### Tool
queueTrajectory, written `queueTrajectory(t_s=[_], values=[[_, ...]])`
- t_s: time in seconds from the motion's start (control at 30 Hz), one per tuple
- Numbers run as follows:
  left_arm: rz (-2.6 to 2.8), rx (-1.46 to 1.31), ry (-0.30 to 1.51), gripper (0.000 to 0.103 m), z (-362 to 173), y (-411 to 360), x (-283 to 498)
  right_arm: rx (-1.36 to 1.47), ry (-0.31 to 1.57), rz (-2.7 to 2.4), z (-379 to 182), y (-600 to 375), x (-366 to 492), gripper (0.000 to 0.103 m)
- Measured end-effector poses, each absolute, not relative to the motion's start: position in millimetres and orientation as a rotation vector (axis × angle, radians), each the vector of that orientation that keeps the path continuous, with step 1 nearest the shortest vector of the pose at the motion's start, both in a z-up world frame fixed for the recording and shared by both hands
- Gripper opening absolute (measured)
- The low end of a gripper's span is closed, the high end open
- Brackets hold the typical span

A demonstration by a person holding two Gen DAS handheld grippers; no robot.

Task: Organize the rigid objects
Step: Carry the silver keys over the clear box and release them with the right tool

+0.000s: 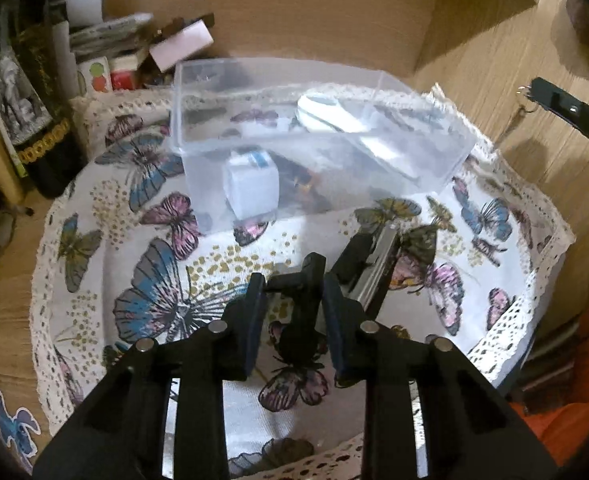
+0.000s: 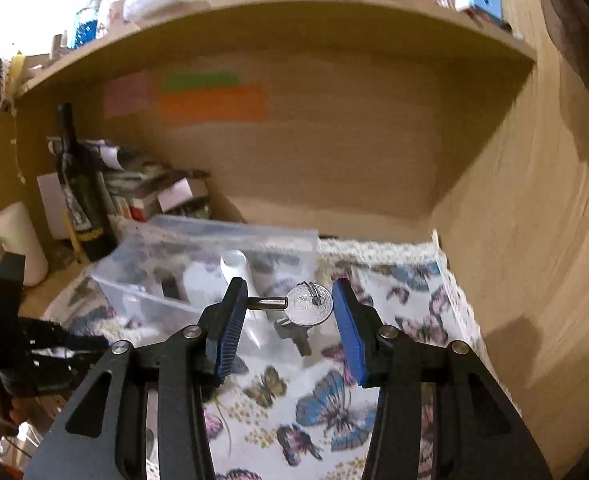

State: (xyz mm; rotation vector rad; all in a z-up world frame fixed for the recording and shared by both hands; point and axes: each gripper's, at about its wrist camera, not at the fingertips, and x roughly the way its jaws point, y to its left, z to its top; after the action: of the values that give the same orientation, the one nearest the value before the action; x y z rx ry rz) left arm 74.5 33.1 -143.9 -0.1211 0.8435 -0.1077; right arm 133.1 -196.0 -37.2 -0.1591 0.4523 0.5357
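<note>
Keys [image 2: 308, 310] on a ring show only in the right wrist view, between the parted fingers of the right gripper [image 2: 290, 330]; whether the blade touches the left pad is unclear. Only the left wrist view shows the left gripper [image 1: 294, 324] clamped on a black folding tool [image 1: 306, 304] above the butterfly cloth [image 1: 106, 280]. Contents of the clear box [image 1: 414, 120] are blurred.

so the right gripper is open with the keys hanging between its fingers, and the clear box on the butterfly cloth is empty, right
Not quite. The clear box is not empty: the left wrist view shows a white cube-shaped item and other things inside. The rest holds: the right gripper is open, the keys between its fingers, and the box sits on the butterfly cloth.
</note>
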Motion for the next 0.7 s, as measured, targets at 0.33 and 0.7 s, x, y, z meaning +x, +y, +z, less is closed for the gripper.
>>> queueTrajectory(t_s=[0.33, 0.7], values=[[-0.087, -0.090, 0.645, 0.028, -79, 41, 64, -0.176, 0.401, 0.607, -21, -164, 144, 0.041], [-0.062, -0.081, 0.633, 0.028, -66, 47, 116, -0.206, 0.469, 0.678, -42, -124, 169, 0.041]])
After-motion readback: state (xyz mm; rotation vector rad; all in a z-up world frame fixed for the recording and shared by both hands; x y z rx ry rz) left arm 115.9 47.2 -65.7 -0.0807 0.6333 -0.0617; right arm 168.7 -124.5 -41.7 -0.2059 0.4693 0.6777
